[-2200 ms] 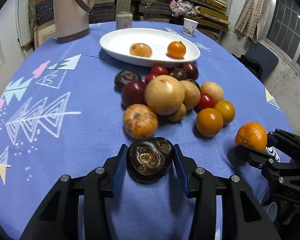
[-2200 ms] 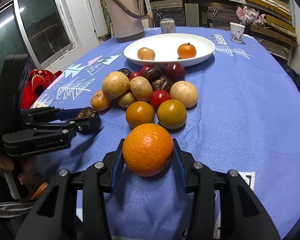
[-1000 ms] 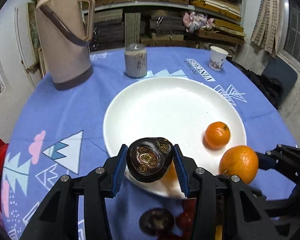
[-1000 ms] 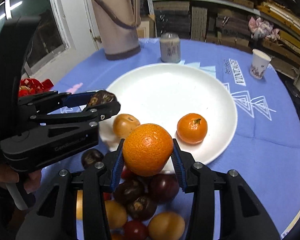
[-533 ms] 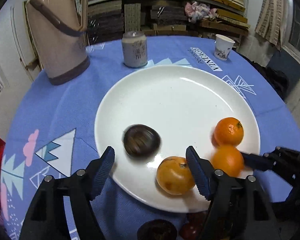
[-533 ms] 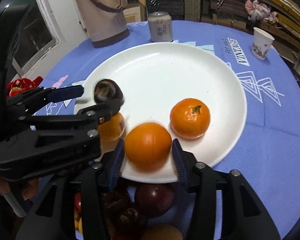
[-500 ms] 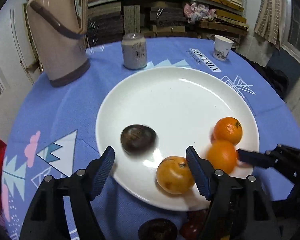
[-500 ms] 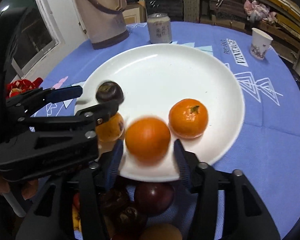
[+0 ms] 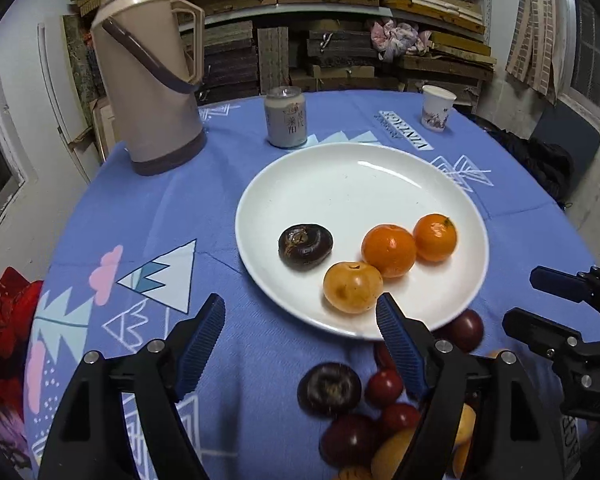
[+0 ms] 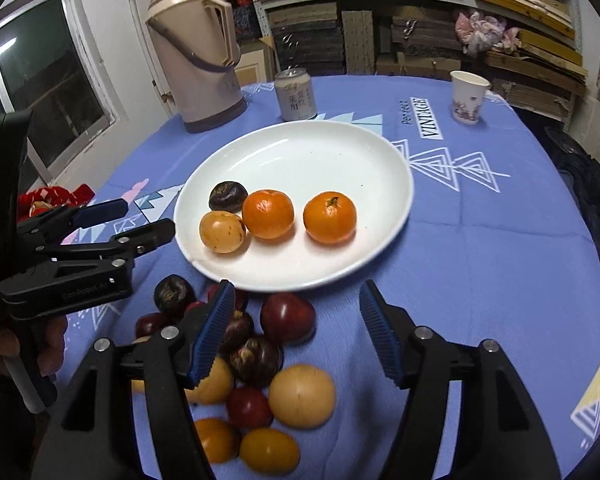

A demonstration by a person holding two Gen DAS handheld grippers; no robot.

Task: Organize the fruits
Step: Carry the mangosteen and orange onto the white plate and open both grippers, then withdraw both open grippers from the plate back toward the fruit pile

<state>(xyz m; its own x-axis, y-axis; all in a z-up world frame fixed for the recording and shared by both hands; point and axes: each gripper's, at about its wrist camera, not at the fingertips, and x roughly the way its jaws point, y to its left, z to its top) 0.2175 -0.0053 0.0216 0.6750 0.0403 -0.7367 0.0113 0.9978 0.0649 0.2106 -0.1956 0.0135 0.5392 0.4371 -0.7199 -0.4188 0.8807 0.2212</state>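
A white plate (image 9: 340, 176) (image 10: 300, 152) holds a dark mangosteen (image 9: 305, 246) (image 10: 228, 196), a yellow-brown fruit (image 9: 353, 287) (image 10: 222, 231), a large orange (image 9: 388, 250) (image 10: 268, 213) and a smaller orange (image 9: 435, 237) (image 10: 329, 217). My left gripper (image 9: 300, 340) (image 10: 136, 218) is open and empty, just before the plate's near-left rim. My right gripper (image 10: 296, 332) (image 9: 540, 300) is open and empty, above the fruit pile (image 10: 256, 360) (image 9: 364, 408) in front of the plate.
A beige thermos (image 9: 152, 96) (image 10: 196, 52), a drink can (image 9: 286, 117) (image 10: 296, 96) and a paper cup (image 9: 436, 108) (image 10: 468, 98) stand behind the plate on the blue tablecloth (image 10: 500, 248). Shelves of stacked goods line the back wall. A red cloth (image 9: 0, 320) lies at the left.
Both grippers carried their fruit over the plate and opened. The mangosteen and the large orange now rest on the plate. Both grippers have pulled back toward the pile.
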